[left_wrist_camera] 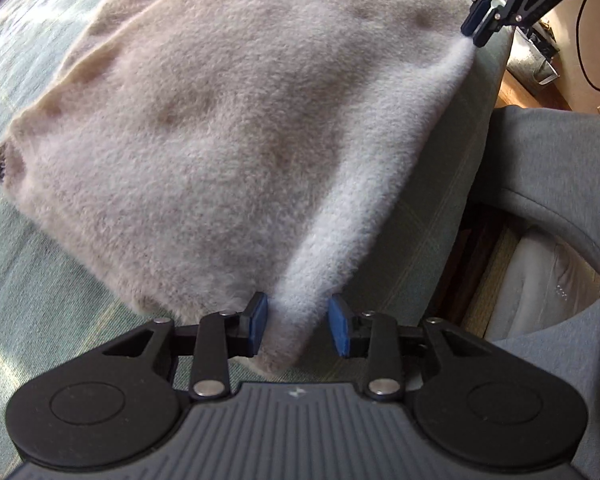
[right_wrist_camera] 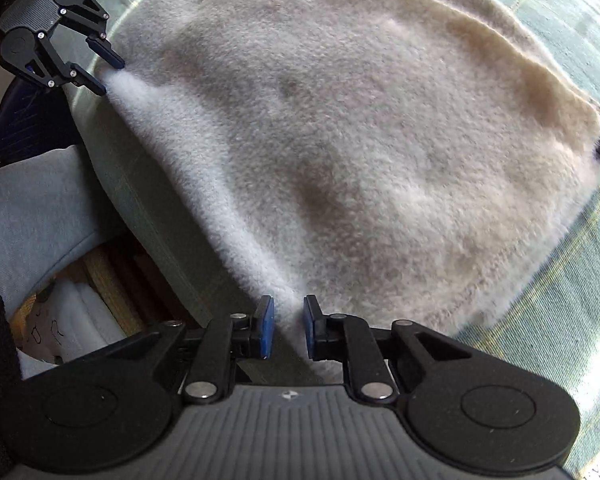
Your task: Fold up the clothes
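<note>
Two corners of the fleece point(left_wrist_camera: 228, 128) are pinched, one by each hand-held gripper point(left_wrist_camera: 298, 326) point(right_wrist_camera: 289, 327), at lower centre; next, the edge is judged to be carried over.

Inventory from my claws:
- Fleece garment point(left_wrist_camera: 228, 128): one, cream, spread from centre toward 11 o'clock.
- Grippers: two, my left gripper point(left_wrist_camera: 298, 326) at 6 o'clock, my right gripper point(right_wrist_camera: 288, 328) likewise.
- Blue pads: two per gripper.
- Green plaid cover point(left_wrist_camera: 40, 312): one.
</note>
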### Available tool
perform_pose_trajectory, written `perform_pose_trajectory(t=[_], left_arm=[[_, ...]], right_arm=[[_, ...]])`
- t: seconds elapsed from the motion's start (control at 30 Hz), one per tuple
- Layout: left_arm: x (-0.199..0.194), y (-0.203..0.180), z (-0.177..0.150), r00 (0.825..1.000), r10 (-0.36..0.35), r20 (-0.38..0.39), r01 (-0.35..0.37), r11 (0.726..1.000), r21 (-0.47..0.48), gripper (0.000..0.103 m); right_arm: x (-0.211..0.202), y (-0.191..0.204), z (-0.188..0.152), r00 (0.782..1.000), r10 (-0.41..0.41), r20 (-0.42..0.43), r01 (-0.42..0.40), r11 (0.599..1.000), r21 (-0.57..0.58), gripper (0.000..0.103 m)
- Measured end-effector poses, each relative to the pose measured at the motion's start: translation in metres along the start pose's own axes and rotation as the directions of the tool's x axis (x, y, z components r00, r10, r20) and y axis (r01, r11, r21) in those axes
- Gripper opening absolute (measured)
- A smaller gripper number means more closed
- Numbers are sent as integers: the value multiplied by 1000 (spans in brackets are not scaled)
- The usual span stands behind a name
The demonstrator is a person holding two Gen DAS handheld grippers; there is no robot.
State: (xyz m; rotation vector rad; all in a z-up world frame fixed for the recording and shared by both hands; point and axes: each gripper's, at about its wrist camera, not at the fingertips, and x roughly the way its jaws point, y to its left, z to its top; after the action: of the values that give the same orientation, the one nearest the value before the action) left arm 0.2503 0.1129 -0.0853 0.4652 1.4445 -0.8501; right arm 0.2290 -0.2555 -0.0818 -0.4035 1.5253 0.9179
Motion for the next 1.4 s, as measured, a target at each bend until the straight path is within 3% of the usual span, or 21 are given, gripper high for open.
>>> perform_pose_trajectory(t=[0.17, 0.27, 0.33, 0.47, 0.6, 0.83, 0.97, 1.17, 1.2, 1.3, 1.4], left_arm=[[-24, -4, 20, 996, 28, 81, -31, 999, 43, 36], [-17, 7, 41, 988, 59, 142, -62, 998, 16, 44], [-4, 19, 42, 988, 86, 131, -86, 996, -3, 44], [10, 41, 34, 988, 108, 111, -105, 994, -39, 44], [-2, 41, 42, 985, 111, 136, -102, 992, -70, 44], [-12, 58, 76, 957, 188, 221, -159, 977, -142, 47], [20, 82, 87, 950, 236, 205, -191, 958, -216, 47], [13, 94, 95, 929, 298, 220, -229, 928, -293, 46], [8, 90, 100, 928, 292, 232, -219, 930, -294, 46], [-7, 76, 117, 935, 187, 302, -103, 956, -274, 47], [-14, 58, 130, 930, 76, 361, 4, 977, -215, 50]], right_arm=[[-18, 0, 2, 999, -15, 48, 14, 1000, 19, 23], [-30, -2, 17, 991, -41, 130, 36, 999, 34, 29], [-31, -8, 27, 983, -82, 165, 75, 996, 53, 30], [-21, -30, 29, 975, -177, 134, 171, 984, 57, 34], [-25, -51, 19, 974, -182, 136, 166, 979, 119, 33], [-42, -47, 40, 926, -294, 238, 247, 946, 211, 44], [-25, -62, 49, 901, -361, 239, 289, 912, 290, 45], [-14, -75, 53, 880, -389, 274, 267, 881, 391, 45], [-16, -74, 55, 878, -391, 274, 266, 877, 400, 45], [-29, -65, 62, 872, -380, 309, 246, 885, 395, 46], [-37, -54, 77, 877, -302, 375, 163, 919, 359, 48]])
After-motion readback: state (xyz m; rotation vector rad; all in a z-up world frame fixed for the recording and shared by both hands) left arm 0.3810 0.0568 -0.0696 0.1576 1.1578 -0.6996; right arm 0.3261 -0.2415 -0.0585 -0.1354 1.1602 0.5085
